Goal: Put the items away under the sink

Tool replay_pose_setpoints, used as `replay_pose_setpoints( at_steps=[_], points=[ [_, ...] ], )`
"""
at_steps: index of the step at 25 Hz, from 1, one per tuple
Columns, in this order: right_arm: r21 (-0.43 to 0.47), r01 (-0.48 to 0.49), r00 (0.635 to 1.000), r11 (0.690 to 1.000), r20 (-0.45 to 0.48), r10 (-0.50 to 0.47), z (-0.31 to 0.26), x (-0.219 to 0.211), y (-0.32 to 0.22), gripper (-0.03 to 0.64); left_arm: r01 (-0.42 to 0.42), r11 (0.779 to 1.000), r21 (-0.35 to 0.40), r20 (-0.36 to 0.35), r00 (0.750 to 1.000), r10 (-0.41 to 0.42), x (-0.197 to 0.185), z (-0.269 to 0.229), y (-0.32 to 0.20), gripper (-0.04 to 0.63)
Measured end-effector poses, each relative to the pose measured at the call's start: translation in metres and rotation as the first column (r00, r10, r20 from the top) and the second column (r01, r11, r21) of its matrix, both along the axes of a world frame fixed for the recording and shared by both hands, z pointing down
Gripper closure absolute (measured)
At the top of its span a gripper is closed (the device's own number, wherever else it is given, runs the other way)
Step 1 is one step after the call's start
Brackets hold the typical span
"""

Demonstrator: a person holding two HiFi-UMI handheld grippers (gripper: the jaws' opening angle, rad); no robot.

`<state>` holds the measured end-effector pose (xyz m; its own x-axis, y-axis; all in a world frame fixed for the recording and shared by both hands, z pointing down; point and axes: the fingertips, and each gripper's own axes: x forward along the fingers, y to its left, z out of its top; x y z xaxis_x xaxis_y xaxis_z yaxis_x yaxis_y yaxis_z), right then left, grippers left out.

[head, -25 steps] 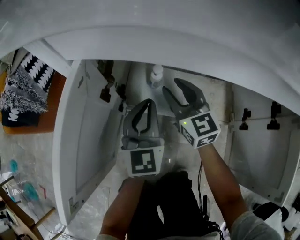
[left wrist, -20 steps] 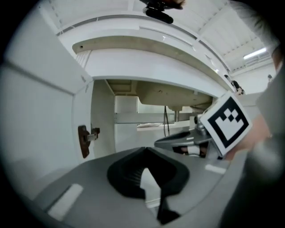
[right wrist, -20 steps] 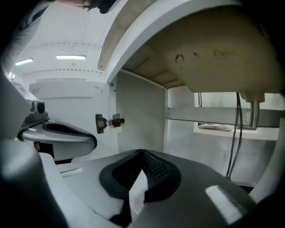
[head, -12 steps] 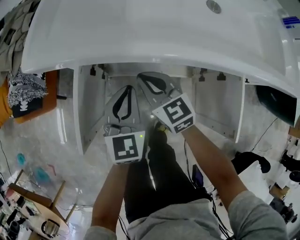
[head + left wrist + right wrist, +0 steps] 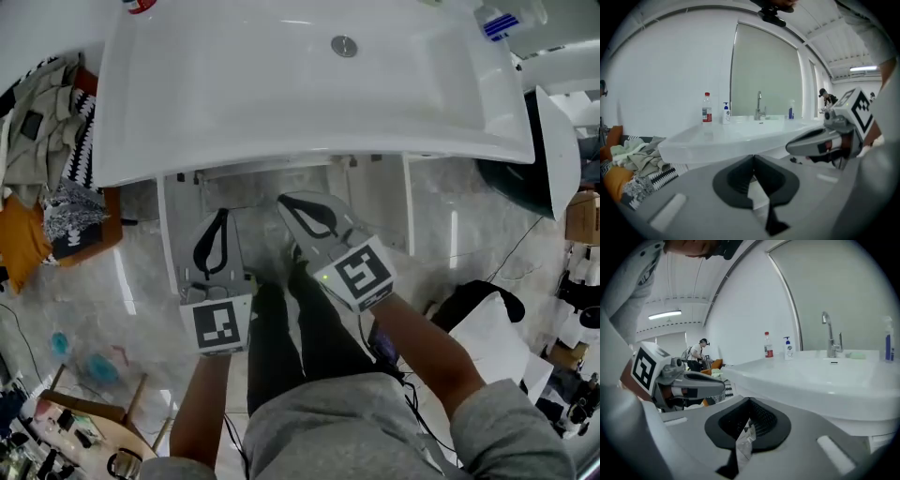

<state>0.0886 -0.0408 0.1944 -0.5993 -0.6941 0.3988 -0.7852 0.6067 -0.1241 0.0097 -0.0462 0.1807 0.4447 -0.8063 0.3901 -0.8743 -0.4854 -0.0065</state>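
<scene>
Both tools are drawing back out of the open cabinet (image 5: 172,234) under the sink (image 5: 281,103), whose whole white basin is now showing from above. Left tool (image 5: 222,216) and right tool (image 5: 284,201) are hovering side by side before the cabinet, each with jaws pressed together, gripping nothing. A red-labelled bottle (image 5: 707,108) and a pump bottle (image 5: 726,114) are standing at the sink's far left edge, left of the tap (image 5: 759,105).

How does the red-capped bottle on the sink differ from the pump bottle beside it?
The red-capped bottle is taller than the pump bottle. The red-capped bottle has a red cap and a red label; the pump bottle ends in a pump head and is white with blue marks. Both stand upright at the back of the sink, side by side, on the same side of the tap.
</scene>
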Motion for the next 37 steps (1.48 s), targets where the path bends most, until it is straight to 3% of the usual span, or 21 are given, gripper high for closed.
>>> replay_pose_setpoints(
  at_steps=[6,13,18,20,25,32,37],
  points=[
    [0.03,-0.038,0.999,0.999,0.003,0.038,-0.096,0.033,0.028,0.617,-0.1,0.995,0.007,0.015,0.995,0.1,0.008,-0.068,0.034,0.584],
    [0.057,-0.142,0.989,0.988,-0.039,0.144,-0.173,0.077,0.056,0.617,-0.163,0.986,0.031,-0.03,0.986,0.164,0.016,-0.146,0.069,0.584],
    [0.096,-0.186,0.98,0.978,-0.051,0.191,-0.211,0.102,0.079,0.617,-0.146,0.988,0.04,-0.061,0.987,0.148,0.011,-0.188,0.089,0.584],
    [0.121,-0.204,0.977,0.972,-0.041,0.21,-0.223,0.114,0.083,0.617,-0.133,0.989,0.072,-0.079,0.987,0.138,0.01,-0.201,0.089,0.584],
    [0.137,-0.236,0.971,0.962,-0.004,0.239,-0.238,0.139,0.088,0.617,-0.13,0.988,0.081,-0.045,0.99,0.134,0.015,-0.209,0.097,0.584],
    [0.117,-0.243,0.97,0.963,0.058,0.238,-0.241,0.137,0.083,0.617,-0.126,0.99,0.059,-0.007,0.992,0.126,0.017,-0.214,0.087,0.584],
    [0.107,-0.237,0.97,0.966,0.083,0.229,-0.233,0.141,0.081,0.617,-0.163,0.981,0.107,-0.025,0.986,0.166,0.04,-0.219,0.077,0.584]
  ],
)
